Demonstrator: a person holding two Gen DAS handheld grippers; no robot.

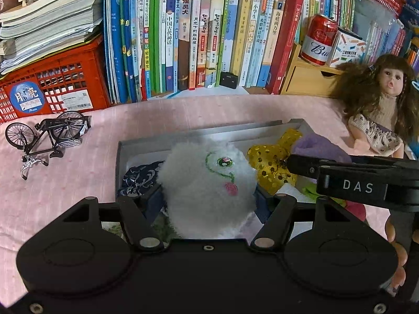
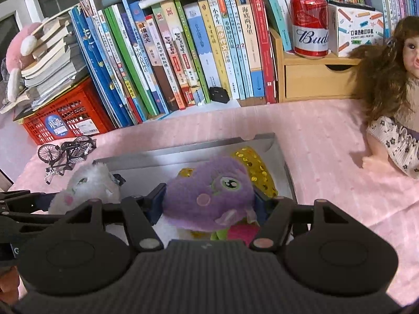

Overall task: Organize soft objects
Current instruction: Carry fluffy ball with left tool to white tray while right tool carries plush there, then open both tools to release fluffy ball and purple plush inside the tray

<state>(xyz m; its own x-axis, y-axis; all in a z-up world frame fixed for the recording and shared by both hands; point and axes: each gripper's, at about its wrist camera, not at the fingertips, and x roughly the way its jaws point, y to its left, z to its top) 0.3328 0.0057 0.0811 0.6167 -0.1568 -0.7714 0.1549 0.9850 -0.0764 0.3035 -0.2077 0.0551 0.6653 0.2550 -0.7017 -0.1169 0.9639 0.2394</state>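
Item: shallow grey open-topped box [image 2: 262, 139] on a pink cloth-covered counter [image 2: 314, 130], serving as the collection point for soft toys. Contents already inside: a gold sequinned star-shaped cushion [image 1: 272, 164] and a dark blue patterned fabric piece [image 1: 138, 178] at the box's left end; some green and pink soft material lies under the right tool, too hidden to identify. Left tool [image 1: 209, 196]: clenched on a round white fluffy plush toy with an embroidered green eye and pink cheek [image 1: 209, 183], held over the left half of the box. Right tool [image 2: 209, 201]: clenched on a purple plush toy with a large green eye [image 2: 209, 191], held over the middle of the box, just beside the white one. Progress, as judged: well along, two toys in hand and not yet set down; both remain to be released into the box. A brown-haired doll in a flowered dress [image 1: 377, 110] sits on the counter to the right, well apart from the box, and may still need sorting. Not part of the task: a small black model bicycle [image 1: 47, 136]. Legible writing: "DAS" on the right tool's arm seen from the left camera; "Bud…" on a red drink can [image 2: 310, 23]; "POCKET LABEL PRINTER" on a white carton [image 2: 358, 31]; "Moon" on the blue round sticker of a red plastic crate [image 1: 52, 89].
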